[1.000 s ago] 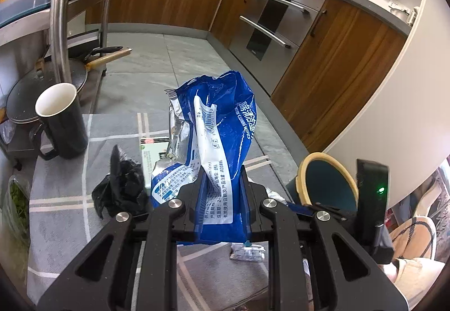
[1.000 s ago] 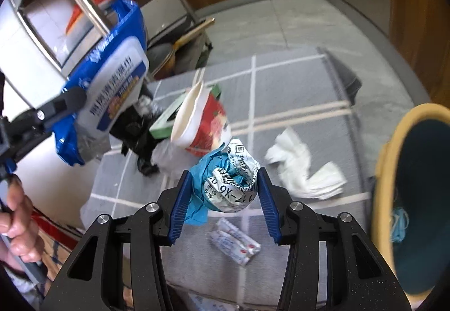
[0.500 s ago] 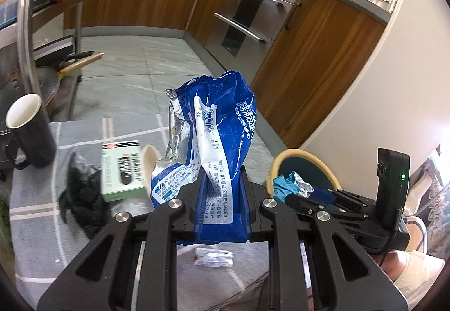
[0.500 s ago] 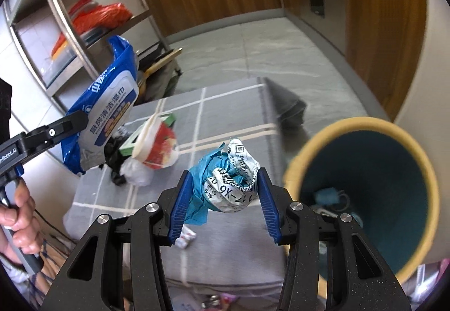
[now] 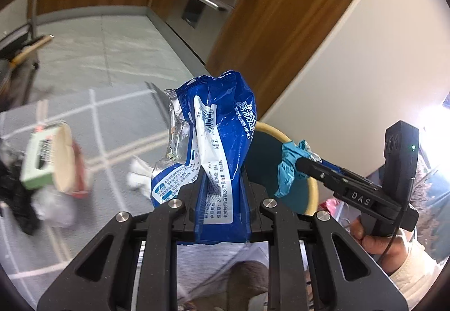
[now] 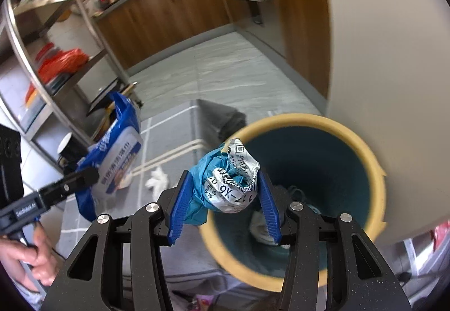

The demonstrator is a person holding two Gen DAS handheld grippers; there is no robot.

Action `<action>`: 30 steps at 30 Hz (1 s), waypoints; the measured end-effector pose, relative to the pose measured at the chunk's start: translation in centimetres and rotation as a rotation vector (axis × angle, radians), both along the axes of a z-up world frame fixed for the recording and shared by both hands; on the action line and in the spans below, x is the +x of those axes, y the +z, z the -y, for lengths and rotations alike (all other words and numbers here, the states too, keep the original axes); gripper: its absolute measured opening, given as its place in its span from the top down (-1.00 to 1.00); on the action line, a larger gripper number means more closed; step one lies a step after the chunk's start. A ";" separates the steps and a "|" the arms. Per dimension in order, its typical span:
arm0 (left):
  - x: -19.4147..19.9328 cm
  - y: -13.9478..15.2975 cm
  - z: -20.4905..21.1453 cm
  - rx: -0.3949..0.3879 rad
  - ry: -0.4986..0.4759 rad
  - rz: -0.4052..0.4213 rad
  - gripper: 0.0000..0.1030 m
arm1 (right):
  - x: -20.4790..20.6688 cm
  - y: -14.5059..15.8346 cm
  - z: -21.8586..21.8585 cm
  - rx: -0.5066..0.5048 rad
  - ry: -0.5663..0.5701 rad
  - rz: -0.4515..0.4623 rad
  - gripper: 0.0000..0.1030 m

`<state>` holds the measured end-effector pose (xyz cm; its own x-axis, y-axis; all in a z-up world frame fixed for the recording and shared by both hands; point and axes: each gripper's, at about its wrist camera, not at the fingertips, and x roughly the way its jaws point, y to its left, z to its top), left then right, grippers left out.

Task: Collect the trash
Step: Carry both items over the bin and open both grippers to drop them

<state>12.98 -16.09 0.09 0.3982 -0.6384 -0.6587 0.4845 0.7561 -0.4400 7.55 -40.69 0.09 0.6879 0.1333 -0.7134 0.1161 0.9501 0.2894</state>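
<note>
My left gripper (image 5: 222,184) is shut on a crumpled blue wipes bag (image 5: 213,142), held upright above the table; the bag also shows in the right wrist view (image 6: 115,153). My right gripper (image 6: 225,193) is shut on a crumpled teal and white wrapper ball (image 6: 227,184), held over the near rim of the teal bin with a yellow rim (image 6: 377,170). The bin (image 5: 312,193) and the right gripper (image 5: 298,163) with its wrapper (image 5: 289,162) also show in the left wrist view. Some trash lies inside the bin.
On the grey checked tablecloth (image 5: 112,120) lie a white tissue (image 5: 137,176), a paper cup (image 5: 66,159), a green and white box (image 5: 38,162) and a black bag (image 5: 17,193). A metal shelf rack (image 6: 50,58) stands left. Wooden cabinets (image 5: 267,30) and a white wall (image 6: 379,44) are behind.
Both grippers have swung right toward the bin. The right gripper with the wrapper now sits over the bin's rim. The left gripper still holds the blue bag.
</note>
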 end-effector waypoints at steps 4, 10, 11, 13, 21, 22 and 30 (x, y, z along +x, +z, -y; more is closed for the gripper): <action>-0.1 -0.9 2.8 -0.013 -0.046 -0.026 0.61 | -1.0 -0.4 2.2 0.010 -0.062 -0.008 0.05; 0.0 -2.8 6.2 -0.039 -0.092 -0.078 0.61 | -2.1 -1.3 4.9 0.021 -0.133 -0.029 0.05; 0.1 -3.1 6.8 -0.043 -0.099 -0.086 0.61 | -2.1 -1.4 5.0 0.024 -0.140 -0.034 0.05; 0.4 -3.8 7.7 -0.046 -0.110 -0.097 0.61 | -2.1 -1.7 5.3 0.025 -0.153 -0.042 0.05; 1.5 -6.0 10.4 -0.005 -0.147 -0.124 0.53 | -2.2 -2.3 5.6 0.014 -0.170 -0.067 0.04; 1.6 -6.2 10.7 -0.001 -0.152 -0.126 0.51 | -2.2 -2.4 5.7 0.016 -0.173 -0.070 0.04; 1.4 -6.2 10.9 0.019 -0.160 -0.101 0.34 | -2.1 -2.8 5.4 0.024 -0.166 -0.093 0.02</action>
